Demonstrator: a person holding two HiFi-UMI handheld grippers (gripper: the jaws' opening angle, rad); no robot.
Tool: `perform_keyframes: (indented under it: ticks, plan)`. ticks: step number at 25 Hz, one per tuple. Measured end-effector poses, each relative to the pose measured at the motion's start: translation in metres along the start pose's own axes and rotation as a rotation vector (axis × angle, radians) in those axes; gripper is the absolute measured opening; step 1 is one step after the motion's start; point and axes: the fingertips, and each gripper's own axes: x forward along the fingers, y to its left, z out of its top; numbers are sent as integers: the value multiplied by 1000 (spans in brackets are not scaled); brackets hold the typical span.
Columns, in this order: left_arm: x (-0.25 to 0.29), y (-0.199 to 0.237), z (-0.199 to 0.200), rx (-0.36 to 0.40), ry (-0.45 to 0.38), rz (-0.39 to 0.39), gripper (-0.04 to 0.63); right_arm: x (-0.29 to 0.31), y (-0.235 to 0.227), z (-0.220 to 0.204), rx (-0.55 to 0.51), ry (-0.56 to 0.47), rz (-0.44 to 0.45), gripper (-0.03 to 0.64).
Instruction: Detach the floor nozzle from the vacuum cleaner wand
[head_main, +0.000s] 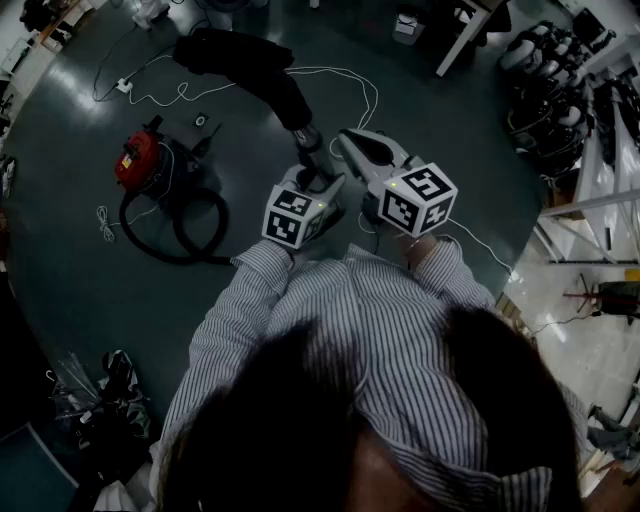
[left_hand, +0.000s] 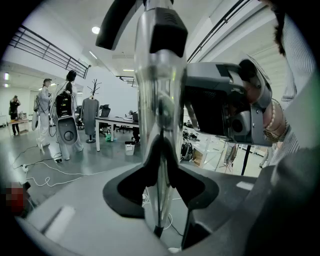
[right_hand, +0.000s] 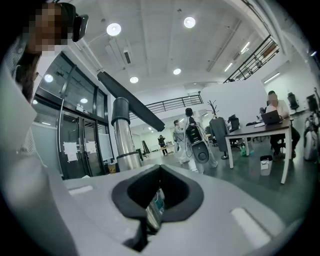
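Observation:
A shiny metal wand (left_hand: 159, 75) stands upright between the jaws of my left gripper (left_hand: 160, 150), which is shut on it. The black floor nozzle (left_hand: 117, 22) sits at the wand's top end. In the head view the nozzle (head_main: 245, 65) stretches up and to the left from the wand (head_main: 306, 138), above the left gripper (head_main: 316, 178). My right gripper (head_main: 348, 142) is just right of the wand with its jaws together. In the right gripper view the wand (right_hand: 122, 137) and nozzle (right_hand: 131, 101) stand left of the shut right gripper (right_hand: 159, 175), outside its jaws.
A red vacuum cleaner (head_main: 138, 158) with a looped black hose (head_main: 175, 235) lies on the floor to the left. White cables (head_main: 340, 80) trail across the floor. Desks (right_hand: 260, 132) and several people (left_hand: 67, 115) stand further off. Shelving (head_main: 590, 210) is at the right.

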Motion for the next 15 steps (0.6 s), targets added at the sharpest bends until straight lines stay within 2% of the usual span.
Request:
perform_keyframes:
  ticks: [15]
  plan:
    - [5,-4,-11,13,22,-41,179,0,1,-3,-16,2,-20,2]
